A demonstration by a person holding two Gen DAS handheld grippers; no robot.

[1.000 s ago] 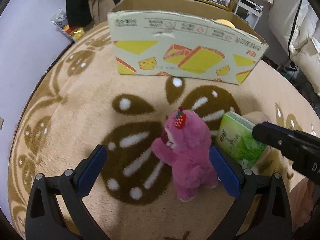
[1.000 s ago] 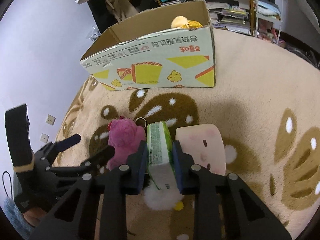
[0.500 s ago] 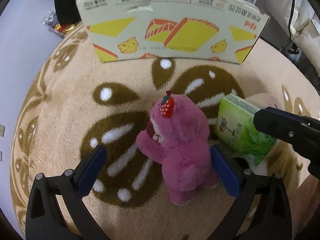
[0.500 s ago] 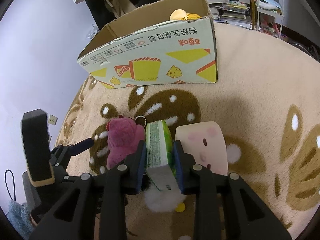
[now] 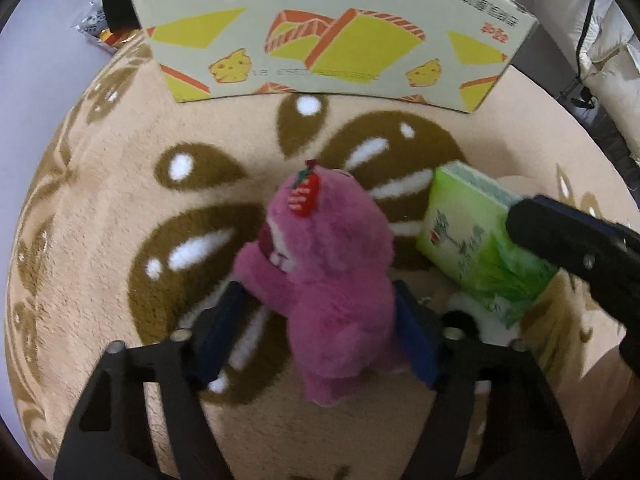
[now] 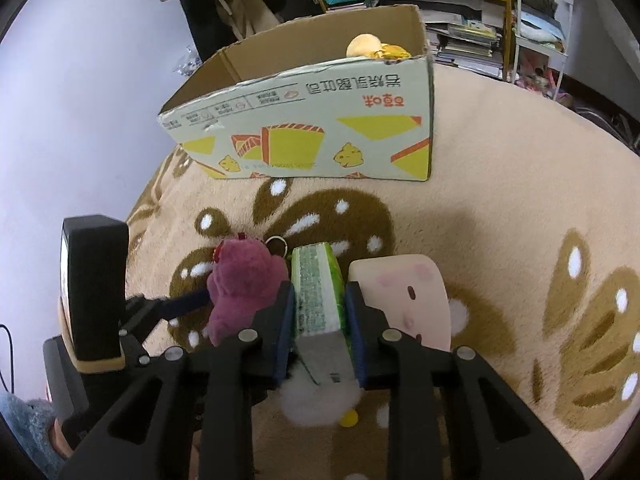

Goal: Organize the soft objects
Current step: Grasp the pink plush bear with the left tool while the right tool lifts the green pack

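A pink plush bear (image 5: pixel 324 280) with a strawberry on its head stands on the rug; it also shows in the right wrist view (image 6: pixel 244 284). My left gripper (image 5: pixel 320 332) has closed on the bear's body, pads touching both sides. My right gripper (image 6: pixel 320 328) is shut on a green tissue pack (image 6: pixel 318 296), which also shows in the left wrist view (image 5: pixel 476 240), just right of the bear. An open cardboard box (image 6: pixel 320 136) stands behind, holding a yellow soft toy (image 6: pixel 372 46).
A pink square cushion (image 6: pixel 404 292) lies right of the tissue pack. A white fluffy toy (image 6: pixel 316 404) lies under my right gripper. The round beige rug (image 6: pixel 500 208) has brown leaf patterns. Shelves and clutter (image 6: pixel 460 0) stand behind the box.
My left gripper moved closer to the bear and its jaws closed from wide open onto the bear's body. My right gripper kept hold of the tissue pack, barely moving.
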